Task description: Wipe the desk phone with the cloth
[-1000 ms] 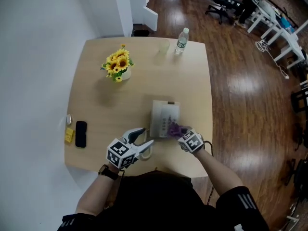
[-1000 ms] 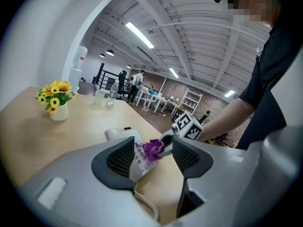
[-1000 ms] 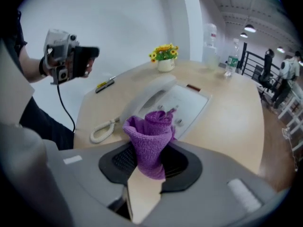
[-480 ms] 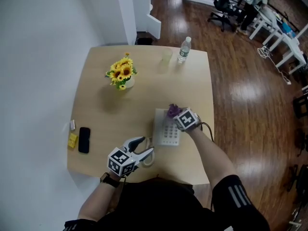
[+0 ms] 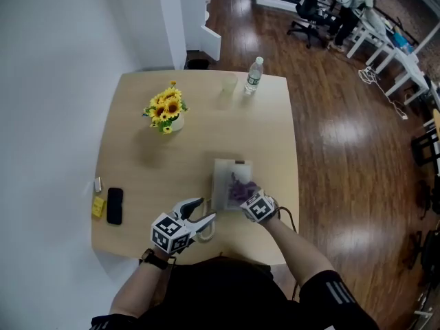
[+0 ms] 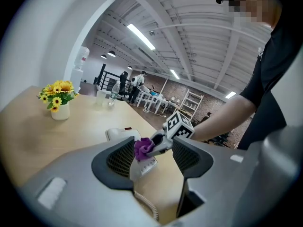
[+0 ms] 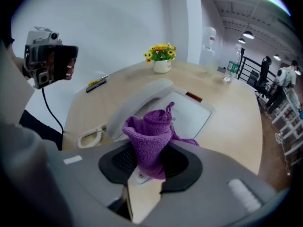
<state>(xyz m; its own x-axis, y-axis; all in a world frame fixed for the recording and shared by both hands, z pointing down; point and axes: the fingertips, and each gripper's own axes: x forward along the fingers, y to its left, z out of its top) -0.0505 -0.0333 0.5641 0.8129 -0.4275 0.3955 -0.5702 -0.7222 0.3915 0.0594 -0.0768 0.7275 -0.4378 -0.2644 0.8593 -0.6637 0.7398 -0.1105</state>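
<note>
A pale wooden tabletop (image 5: 137, 177) is seen from above, with a white wall along its left edge and dark wood floor beyond its right edge. A white desk phone (image 5: 227, 170) lies close to the near edge, right of centre. Bare surface is left open between it and a vase of sunflowers (image 5: 167, 108) farther back. A water bottle (image 5: 254, 74) and a cup (image 5: 229, 84) stand at the far edge; a black mobile phone (image 5: 115, 205) lies by the left edge.

The right gripper (image 5: 245, 192) is clamped on a bunched purple cloth (image 5: 240, 183), which is pressed on the desk phone's near end. The left gripper (image 5: 204, 210) is held just left of the desk phone, jaws apart, nothing between them.
</note>
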